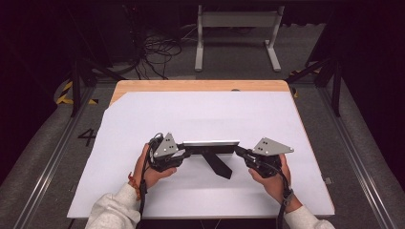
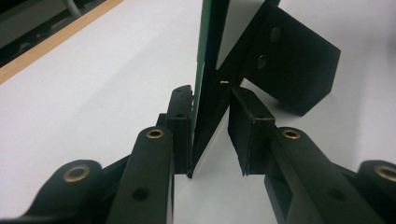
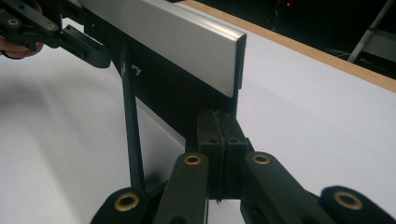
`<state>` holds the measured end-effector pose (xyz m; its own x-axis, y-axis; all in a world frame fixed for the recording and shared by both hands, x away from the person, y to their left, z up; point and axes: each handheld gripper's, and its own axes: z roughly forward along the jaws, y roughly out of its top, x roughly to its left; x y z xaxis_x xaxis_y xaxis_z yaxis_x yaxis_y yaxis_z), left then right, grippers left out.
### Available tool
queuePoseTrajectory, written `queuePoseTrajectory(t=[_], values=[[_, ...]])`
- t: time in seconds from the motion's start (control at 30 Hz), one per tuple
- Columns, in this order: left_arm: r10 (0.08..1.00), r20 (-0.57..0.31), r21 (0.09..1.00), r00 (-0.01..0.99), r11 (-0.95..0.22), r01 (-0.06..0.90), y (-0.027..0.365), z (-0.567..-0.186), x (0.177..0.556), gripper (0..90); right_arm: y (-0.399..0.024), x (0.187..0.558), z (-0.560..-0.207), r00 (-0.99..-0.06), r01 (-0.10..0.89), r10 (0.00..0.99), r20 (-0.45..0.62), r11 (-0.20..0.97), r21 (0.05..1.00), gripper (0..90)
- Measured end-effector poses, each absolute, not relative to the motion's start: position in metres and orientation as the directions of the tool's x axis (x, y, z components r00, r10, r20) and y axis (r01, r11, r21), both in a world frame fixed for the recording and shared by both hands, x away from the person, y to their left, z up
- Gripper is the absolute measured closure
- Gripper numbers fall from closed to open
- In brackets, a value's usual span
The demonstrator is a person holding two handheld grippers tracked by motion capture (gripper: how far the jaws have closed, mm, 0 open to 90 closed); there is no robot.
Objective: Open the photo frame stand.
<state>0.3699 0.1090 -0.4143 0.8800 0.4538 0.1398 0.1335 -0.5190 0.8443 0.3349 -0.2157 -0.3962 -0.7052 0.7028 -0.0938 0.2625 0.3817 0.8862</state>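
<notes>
A small panel with a silver top edge (image 1: 210, 142) stands upright near the front of the white sheet, propped by a black strut (image 1: 220, 167) that leans toward me. My left gripper (image 1: 184, 151) is at its left end. In the left gripper view (image 2: 212, 135) the jaws are open and straddle the panel's edge (image 2: 208, 70), one pad against it and the other a little apart. My right gripper (image 1: 237, 150) is at the right end. In the right gripper view (image 3: 218, 126) its pads are pressed together just below the panel's corner (image 3: 163, 37), with nothing seen between them.
The white sheet (image 1: 200, 114) covers a wooden table (image 1: 191, 86). Beyond the table are a floor with black cables (image 1: 157, 52) and a grey metal stand (image 1: 236, 33). Metal rails (image 1: 47, 162) run along both sides.
</notes>
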Motion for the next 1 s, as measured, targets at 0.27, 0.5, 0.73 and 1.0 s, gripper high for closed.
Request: queuePoseTrajectory(t=[0.27, 0.5, 0.73, 1.0], values=[[0.448, 0.149, 0.850, 0.882, -0.514, 0.118, 0.113, -0.410, 0.364, 70.7, -0.216, 0.337, -0.396, -0.703, 0.261, 0.704, -0.096, 0.381, 0.887, 90.0], [0.434, 0.168, 0.845, 0.885, -0.525, 0.097, 0.113, -0.408, 0.359, 74.9, -0.213, 0.344, -0.394, -0.698, 0.271, 0.711, -0.089, 0.377, 0.886, 90.0], [0.415, 0.176, 0.844, 0.893, -0.530, 0.080, 0.113, -0.408, 0.354, 77.7, -0.210, 0.348, -0.395, -0.693, 0.270, 0.715, -0.095, 0.379, 0.885, 90.0], [0.401, 0.230, 0.834, 0.887, -0.551, 0.033, 0.108, -0.404, 0.344, 76.7, -0.207, 0.350, -0.393, -0.697, 0.268, 0.712, -0.087, 0.370, 0.890, 90.0]])
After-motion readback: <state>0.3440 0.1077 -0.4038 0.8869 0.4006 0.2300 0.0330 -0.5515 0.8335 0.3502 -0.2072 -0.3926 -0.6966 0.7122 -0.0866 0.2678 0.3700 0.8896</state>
